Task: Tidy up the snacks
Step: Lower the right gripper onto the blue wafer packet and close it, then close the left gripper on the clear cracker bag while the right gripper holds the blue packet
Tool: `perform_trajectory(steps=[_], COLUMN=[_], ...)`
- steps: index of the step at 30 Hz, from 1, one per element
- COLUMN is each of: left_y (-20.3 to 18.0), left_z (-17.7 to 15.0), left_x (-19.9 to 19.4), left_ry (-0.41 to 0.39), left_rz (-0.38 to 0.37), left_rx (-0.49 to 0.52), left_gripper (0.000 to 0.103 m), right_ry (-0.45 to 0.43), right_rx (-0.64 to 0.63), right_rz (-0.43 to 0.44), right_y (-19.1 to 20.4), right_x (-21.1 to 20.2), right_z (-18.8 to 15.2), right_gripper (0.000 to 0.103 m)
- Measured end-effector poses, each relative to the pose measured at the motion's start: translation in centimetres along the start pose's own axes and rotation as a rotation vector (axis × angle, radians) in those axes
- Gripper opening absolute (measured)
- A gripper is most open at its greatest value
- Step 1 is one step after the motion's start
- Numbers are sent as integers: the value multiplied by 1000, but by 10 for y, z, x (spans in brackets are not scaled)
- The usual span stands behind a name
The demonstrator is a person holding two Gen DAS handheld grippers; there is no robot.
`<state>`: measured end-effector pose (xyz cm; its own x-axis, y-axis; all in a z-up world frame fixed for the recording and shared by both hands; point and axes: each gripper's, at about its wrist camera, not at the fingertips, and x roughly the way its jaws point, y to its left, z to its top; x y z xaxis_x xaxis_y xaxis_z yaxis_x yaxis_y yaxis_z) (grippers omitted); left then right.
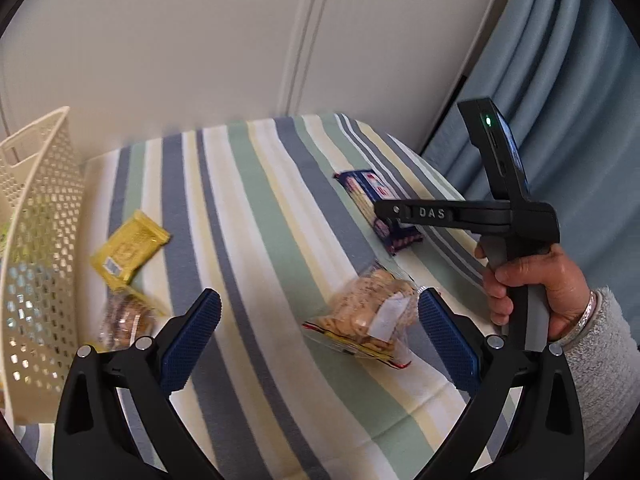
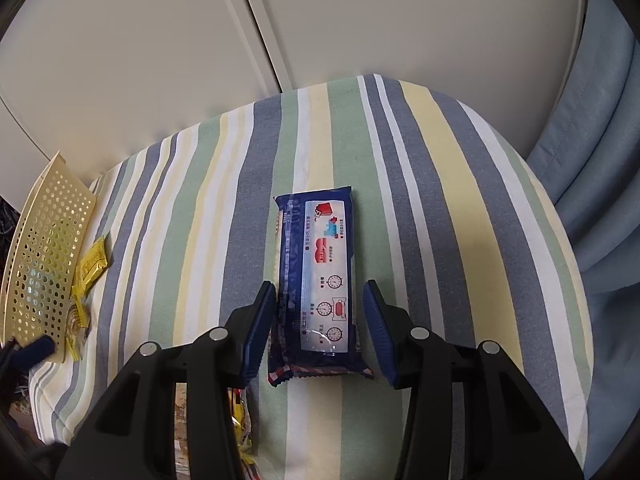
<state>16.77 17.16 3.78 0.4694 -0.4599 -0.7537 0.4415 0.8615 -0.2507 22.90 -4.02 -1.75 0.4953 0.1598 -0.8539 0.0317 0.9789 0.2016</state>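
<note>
A long blue snack packet [image 2: 316,280] lies flat on the striped cloth [image 2: 440,200]. My right gripper [image 2: 319,290] is open and straddles the packet's near half, one pad on each side; the left pad looks to touch its edge. From the left wrist view the blue packet [image 1: 370,196] lies under the right gripper [image 1: 386,216], which a hand [image 1: 536,292] holds. My left gripper [image 1: 318,304] is open and empty above the cloth. A clear bag of crackers [image 1: 368,316] lies just inside its right finger.
A cream perforated basket [image 1: 40,240] stands at the left edge, also in the right wrist view [image 2: 48,248]. Next to it lie a yellow packet [image 1: 128,252] and a clear cookie packet [image 1: 124,320]. Blue curtain [image 1: 560,100] hangs to the right, a pale wall behind.
</note>
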Motion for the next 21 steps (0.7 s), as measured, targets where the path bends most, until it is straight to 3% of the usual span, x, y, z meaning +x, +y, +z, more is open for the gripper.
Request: perform_trajectory(steps=[6,13,18,21], left_y=[-24,-41,-44,-45], left_z=[3,5,5,4], left_x=[44,83,93,93], left_ry=[145,283,299,296], left_rz=[-59,-47,-40,-43], left_rx=[106,188,203,206], left_gripper=[100,100,100,90], right_ry=[5,16,24,16], right_rx=[4,15,12,11], right_rz=[8,26,20,18], right_y=[5,1,3,5], right_x=[8,14,16,15], right_z=[4,6,6,7], right_gripper=[46,48,54,65])
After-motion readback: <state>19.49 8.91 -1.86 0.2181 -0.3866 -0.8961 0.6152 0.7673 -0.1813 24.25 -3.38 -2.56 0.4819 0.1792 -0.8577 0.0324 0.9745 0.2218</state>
